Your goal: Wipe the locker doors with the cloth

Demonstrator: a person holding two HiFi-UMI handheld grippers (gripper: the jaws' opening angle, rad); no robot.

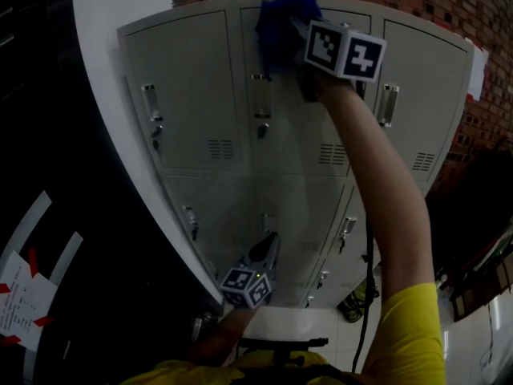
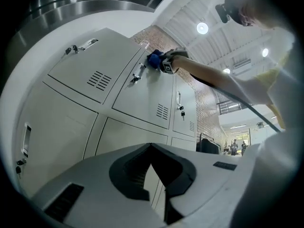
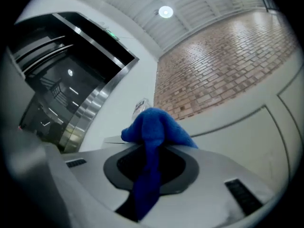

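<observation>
Cloth [image 3: 156, 125] blue, fluffy, nipped by R claw [image 3: 151, 151] | on metal locker [image 1: 192, 95] | L claw [image 2: 151, 147] closed

The cloth [image 1: 284, 22] is showing deep blue against locker doors [image 1: 188, 87] that are reading pale grey. The marker cube [image 1: 345, 50] is flashing black-and-white squares, the sleeve [image 1: 413, 335] is glowing yellow, and the brick wall [image 3: 223, 56] is running reddish-brown with pale mortar lines.
</observation>
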